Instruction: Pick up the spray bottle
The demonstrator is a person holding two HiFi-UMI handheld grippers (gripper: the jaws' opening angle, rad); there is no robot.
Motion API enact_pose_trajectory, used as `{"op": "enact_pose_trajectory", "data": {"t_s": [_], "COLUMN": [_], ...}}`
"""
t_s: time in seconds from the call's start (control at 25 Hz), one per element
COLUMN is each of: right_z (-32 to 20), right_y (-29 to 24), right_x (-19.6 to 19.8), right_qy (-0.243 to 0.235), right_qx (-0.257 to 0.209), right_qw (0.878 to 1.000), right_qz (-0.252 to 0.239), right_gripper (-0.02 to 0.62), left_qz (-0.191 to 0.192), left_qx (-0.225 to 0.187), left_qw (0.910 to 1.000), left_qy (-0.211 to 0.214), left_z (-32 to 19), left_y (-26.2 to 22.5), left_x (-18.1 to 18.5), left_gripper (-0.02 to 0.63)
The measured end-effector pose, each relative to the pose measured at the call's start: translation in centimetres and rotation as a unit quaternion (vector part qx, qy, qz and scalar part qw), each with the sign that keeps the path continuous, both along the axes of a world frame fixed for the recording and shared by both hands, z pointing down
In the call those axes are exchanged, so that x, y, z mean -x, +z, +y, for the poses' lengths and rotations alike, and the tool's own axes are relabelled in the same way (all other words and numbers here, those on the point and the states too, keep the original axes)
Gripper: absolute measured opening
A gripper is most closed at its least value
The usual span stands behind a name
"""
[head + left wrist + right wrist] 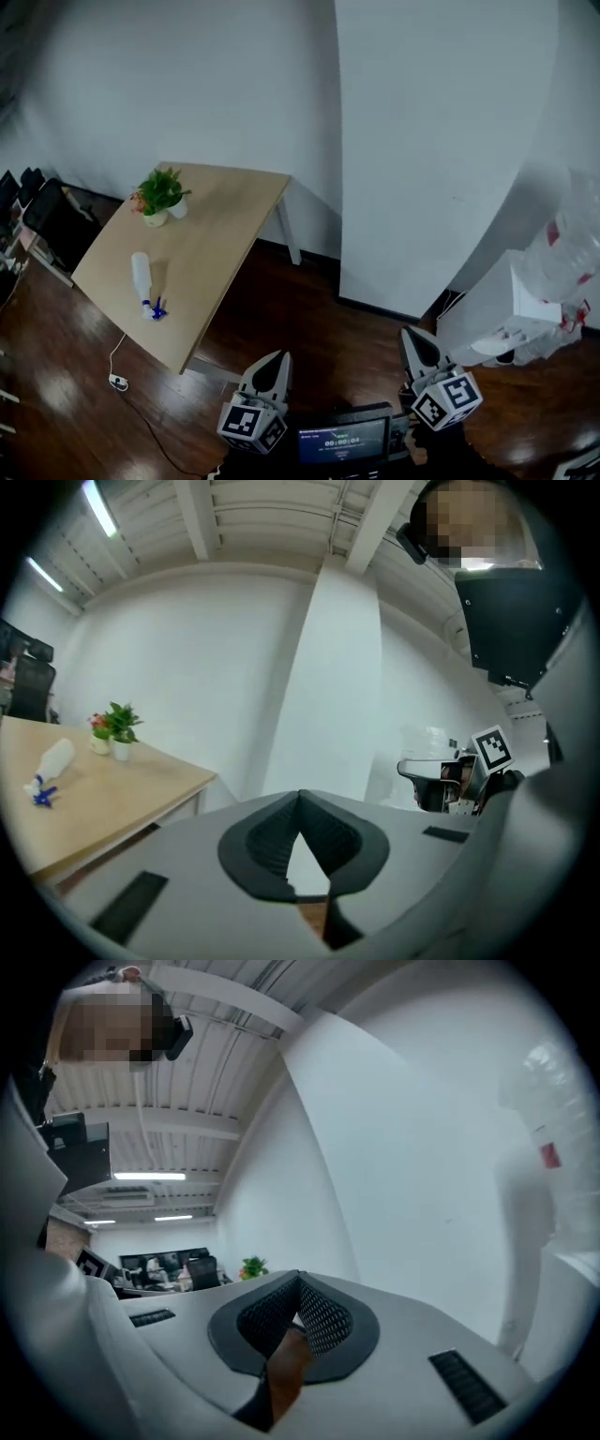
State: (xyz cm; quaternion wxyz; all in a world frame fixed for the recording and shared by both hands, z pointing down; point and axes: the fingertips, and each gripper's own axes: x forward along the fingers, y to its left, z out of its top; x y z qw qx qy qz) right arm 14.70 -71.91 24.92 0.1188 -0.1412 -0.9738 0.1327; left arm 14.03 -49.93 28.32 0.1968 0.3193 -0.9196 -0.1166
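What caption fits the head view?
Spray bottle lying on a table by a potted plant; shut left gripper and right gripper far off.

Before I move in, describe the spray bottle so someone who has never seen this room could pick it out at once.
Look for the light wooden table by the white wall. The spray bottle lies on its side near the table's left edge, apart from the potted plant at the far end. Unlike the upright green plant, it is white with a blue trigger head.
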Motion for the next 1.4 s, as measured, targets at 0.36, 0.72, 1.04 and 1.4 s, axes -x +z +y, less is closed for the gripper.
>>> {"op": "enact_pose_trajectory", "data": {"t_s": [0.36, 0.72, 1.04, 1.4], "right_z": [16.8, 38.9, 57.9, 74.2], "right_y": [-1.1, -1.5, -0.4, 2.9], "right_x": [10.7, 9.0, 3.5, 4.0], "right_qy": [-0.235, -0.343, -0.386, -0.437], "right_qx": [0.039, 0.077, 0.066, 0.038], "right_qw": [0.971, 0.936, 0.920, 0.899], "right_qz": [-0.029, -0.012, -0.012, 0.008], "right_gripper": [0.002, 0.002, 0.002, 0.002], "left_qz": [-0.019, -0.021, -0.014, -0.034], "left_qx": [0.036, 0.057, 0.067, 0.087], "left_qw": [0.9714, 0.9252, 0.9082, 0.9030], "left_qy": [-0.234, -0.375, -0.413, -0.419], "left_z": [15.6, 36.7, 54.3, 68.7], "left_y": [-3.2, -4.0, -2.9, -2.2], "left_x": [1.4, -7.7, -15.8, -14.0], "left_gripper": [0.000, 0.000, 0.000, 0.000]}}
